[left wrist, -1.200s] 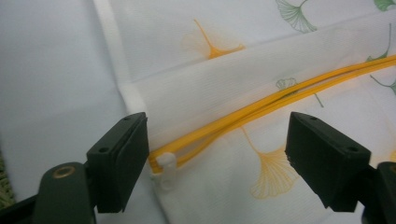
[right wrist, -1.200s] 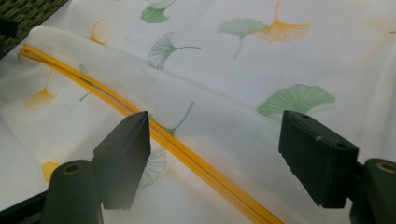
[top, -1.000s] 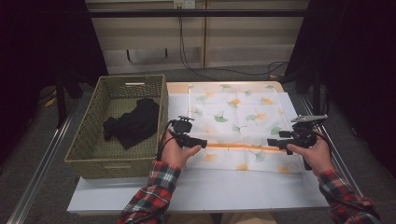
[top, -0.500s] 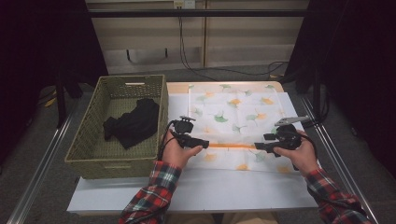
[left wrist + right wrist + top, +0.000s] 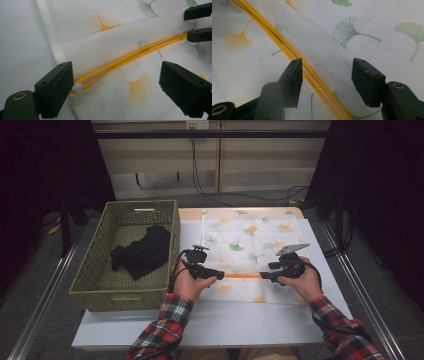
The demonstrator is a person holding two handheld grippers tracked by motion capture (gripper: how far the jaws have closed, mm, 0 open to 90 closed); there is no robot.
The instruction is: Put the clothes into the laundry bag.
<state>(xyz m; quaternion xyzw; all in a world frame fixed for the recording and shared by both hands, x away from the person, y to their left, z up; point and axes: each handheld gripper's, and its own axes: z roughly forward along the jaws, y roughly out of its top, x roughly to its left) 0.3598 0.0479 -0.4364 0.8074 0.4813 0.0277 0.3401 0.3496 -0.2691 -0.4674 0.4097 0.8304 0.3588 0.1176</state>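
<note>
A white mesh bag (image 5: 250, 240) printed with ginkgo leaves lies flat on the table, an orange zipper (image 5: 242, 276) running across its near part. My left gripper (image 5: 220, 274) rests at the zipper's left end, open, its jaws wide on either side of the white zipper pull (image 5: 77, 93) and the zipper (image 5: 140, 51). My right gripper (image 5: 262, 276) faces it from the right, further along the zipper. Its jaws have just been closing and still stand apart (image 5: 327, 67) over the bag fabric, with the zipper (image 5: 287, 51) passing by the left jaw. The right gripper (image 5: 198, 23) also shows in the left gripper view.
A woven green basket (image 5: 125, 295) stands left of the bag with a black garment (image 5: 145, 251) inside. The white table (image 5: 225, 325) has a bare strip in front of the hands. Metal rails run along both sides of the table.
The right hand has moved left along the zipper toward the left gripper, and its jaws have narrowed. The left hand has stayed in place.
</note>
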